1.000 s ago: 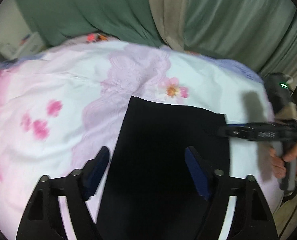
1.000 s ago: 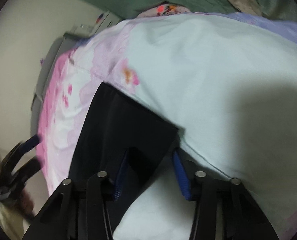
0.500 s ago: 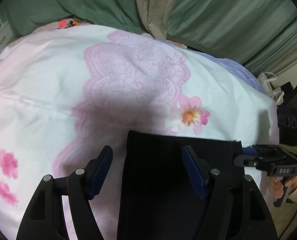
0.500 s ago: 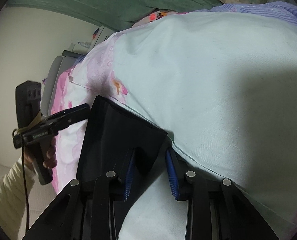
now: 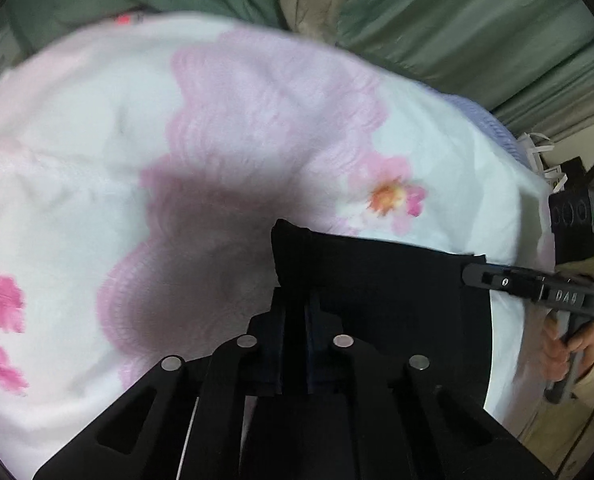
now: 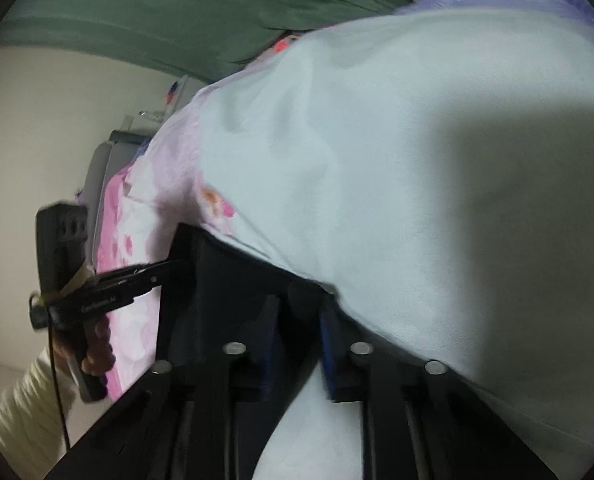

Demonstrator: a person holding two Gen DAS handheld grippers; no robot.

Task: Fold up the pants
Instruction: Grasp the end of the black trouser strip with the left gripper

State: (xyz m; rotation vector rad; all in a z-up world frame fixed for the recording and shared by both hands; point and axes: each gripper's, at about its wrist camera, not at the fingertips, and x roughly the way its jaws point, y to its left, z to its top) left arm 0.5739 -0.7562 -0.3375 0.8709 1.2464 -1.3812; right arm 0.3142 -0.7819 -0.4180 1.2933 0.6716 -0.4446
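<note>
- In my left wrist view the left gripper [image 5: 295,304] has its jaws clamped together on the near-left corner of the black pants [image 5: 377,280], with a small peak of fabric sticking up just past the fingertips.
- The pants lie flat on the flowered bedsheet [image 5: 257,120], their far edge running straight across toward the right side of that view.
- At the far right corner of that edge I see the right gripper [image 5: 471,272] from the side, its tip touching the cloth; from this angle I cannot tell how wide its jaws stand. A hand [image 5: 565,344] holds its grip below.
- My right wrist view settles it: the right gripper [image 6: 297,304] has just been narrowing, and its blue pads [image 6: 327,320] now stand close together with a dark fold of the pants [image 6: 237,280] bunched between them; they look pressed on it.
- That same view shows the left gripper [image 6: 177,265] from outside, tip at the pants' opposite corner, with a hand [image 6: 97,344] and a pale sleeve [image 6: 21,412] beneath it.
- Only the left view shows the pink flower print [image 5: 393,200] sharply; only the right view shows the plain pale stretch of sheet [image 6: 417,160].
- Green curtains [image 5: 457,20] hang behind the bed.
</note>
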